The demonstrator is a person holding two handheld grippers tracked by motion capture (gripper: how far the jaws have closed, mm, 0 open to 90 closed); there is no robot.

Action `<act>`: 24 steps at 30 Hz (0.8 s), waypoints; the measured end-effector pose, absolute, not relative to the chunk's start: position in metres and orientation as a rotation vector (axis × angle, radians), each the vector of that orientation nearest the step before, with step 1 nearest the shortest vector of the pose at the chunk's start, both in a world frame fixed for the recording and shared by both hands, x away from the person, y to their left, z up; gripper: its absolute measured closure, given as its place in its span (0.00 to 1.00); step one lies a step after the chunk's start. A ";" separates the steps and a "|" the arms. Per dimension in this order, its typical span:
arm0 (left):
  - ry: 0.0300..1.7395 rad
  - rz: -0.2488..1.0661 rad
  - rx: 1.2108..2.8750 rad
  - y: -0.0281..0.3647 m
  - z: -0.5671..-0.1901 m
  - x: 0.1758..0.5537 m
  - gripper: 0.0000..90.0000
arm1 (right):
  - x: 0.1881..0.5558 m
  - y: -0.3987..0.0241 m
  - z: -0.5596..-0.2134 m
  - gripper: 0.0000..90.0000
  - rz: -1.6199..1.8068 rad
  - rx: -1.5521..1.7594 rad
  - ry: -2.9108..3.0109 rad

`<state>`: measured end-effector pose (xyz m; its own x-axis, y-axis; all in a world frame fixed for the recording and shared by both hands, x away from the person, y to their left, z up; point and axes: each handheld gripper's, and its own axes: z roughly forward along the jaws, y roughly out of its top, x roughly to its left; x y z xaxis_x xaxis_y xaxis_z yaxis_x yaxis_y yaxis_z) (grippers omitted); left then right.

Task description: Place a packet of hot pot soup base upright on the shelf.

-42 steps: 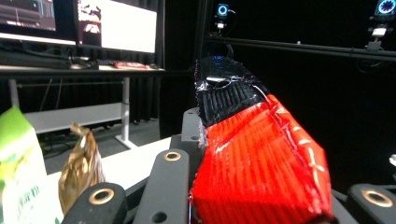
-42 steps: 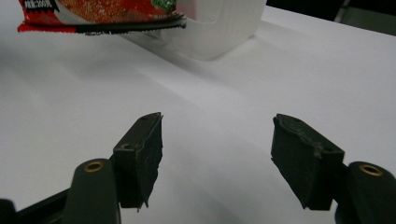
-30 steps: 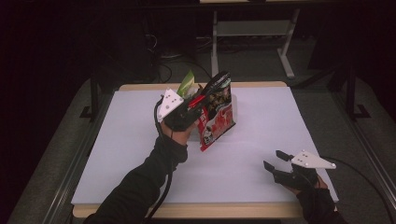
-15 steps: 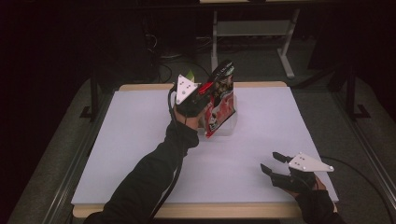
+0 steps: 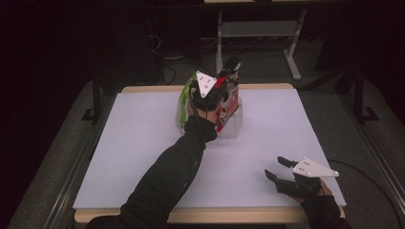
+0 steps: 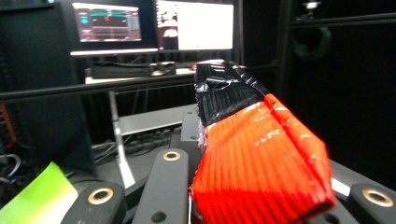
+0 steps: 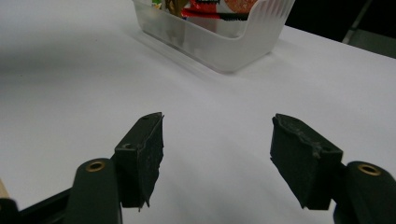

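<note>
Your left gripper (image 5: pixel 217 90) reaches to the far middle of the white table (image 5: pixel 143 143), over a clear plastic bin (image 5: pixel 236 125). Its jaws are closed on a red and black snack packet (image 5: pixel 228 98), which stands upright in the bin. In the left gripper view, the packet (image 6: pixel 259 158) sits between the jaws with its crinkled red body pinched low and its black top edge rising above them. A green packet (image 5: pixel 184 102) stands just beside it on the left side of the bin; in the left gripper view a corner of it (image 6: pixel 39 196) shows at the lower left.

Your right gripper (image 5: pixel 279 169) rests near the front right corner of the table, well apart from the bin. In the right gripper view, its jaws stand wide open above bare tabletop with nothing between them, and the bin (image 7: pixel 224 42) lies farther ahead, packets visible inside.
</note>
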<state>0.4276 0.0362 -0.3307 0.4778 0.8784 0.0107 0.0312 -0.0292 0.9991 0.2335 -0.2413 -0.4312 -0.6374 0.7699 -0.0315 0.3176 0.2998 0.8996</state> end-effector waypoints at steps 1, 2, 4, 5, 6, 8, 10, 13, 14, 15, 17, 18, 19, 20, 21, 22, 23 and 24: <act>0.861 0.829 1.437 0.036 -0.333 0.429 0.85 | 0.233 -0.241 -0.431 0.38 1.301 0.964 2.111; 0.878 0.826 1.424 0.036 -0.335 0.429 0.85 | 0.233 -0.241 -0.431 0.38 1.300 0.962 2.111; 0.885 0.824 1.413 0.033 -0.340 0.431 0.85 | 0.233 -0.241 -0.431 0.38 1.298 0.957 2.109; 0.879 0.835 1.422 0.032 -0.341 0.431 0.85 | 0.233 -0.241 -0.431 0.38 1.300 0.961 2.108; 0.881 0.834 1.421 0.031 -0.342 0.431 0.85 | 0.233 -0.241 -0.431 0.38 1.299 0.966 2.107; 0.864 0.843 1.424 0.029 -0.345 0.431 0.85 | 0.233 -0.241 -0.431 0.38 1.302 0.965 2.109; 0.824 0.861 1.436 0.027 -0.347 0.429 0.85 | 0.233 -0.241 -0.431 0.38 1.305 0.958 2.106; 0.794 0.834 1.448 0.027 -0.350 0.427 0.84 | 0.233 -0.241 -0.431 0.38 1.299 0.957 2.110; 0.782 0.829 1.449 0.027 -0.351 0.426 0.84 | 0.233 -0.241 -0.431 0.38 1.299 0.949 2.111; 0.773 0.834 1.448 0.027 -0.352 0.424 0.84 | 0.232 -0.240 -0.430 0.38 1.299 0.948 2.111; 0.761 0.831 1.448 0.027 -0.353 0.422 0.84 | 0.233 -0.241 -0.430 0.38 1.301 0.951 2.110; 0.745 0.831 1.453 0.027 -0.354 0.420 0.83 | 0.233 -0.241 -0.430 0.38 1.301 0.951 2.111; 0.719 0.844 1.465 0.027 -0.354 0.418 0.83 | 0.233 -0.241 -0.431 0.38 1.298 0.950 2.114; 0.700 0.845 1.467 0.028 -0.354 0.416 0.83 | 0.233 -0.240 -0.431 0.38 1.293 0.951 2.119; 0.679 0.847 1.480 0.028 -0.355 0.415 0.83 | 0.233 -0.240 -0.431 0.38 1.291 0.946 2.123; 0.659 0.852 1.490 0.029 -0.355 0.414 0.83 | 0.233 -0.239 -0.431 0.38 1.289 0.943 2.124; 0.639 0.853 1.501 0.031 -0.355 0.414 0.83 | 0.233 -0.239 -0.432 0.38 1.287 0.939 2.126; 0.627 0.840 1.508 0.032 -0.355 0.415 0.83 | 0.233 -0.238 -0.432 0.38 1.285 0.937 2.130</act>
<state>0.4147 0.0316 -0.3550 0.5885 0.7954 0.1450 -0.0877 -0.1155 0.9894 0.2329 -0.2384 -0.4319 -0.6510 0.7573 -0.0510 0.3083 0.3252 0.8940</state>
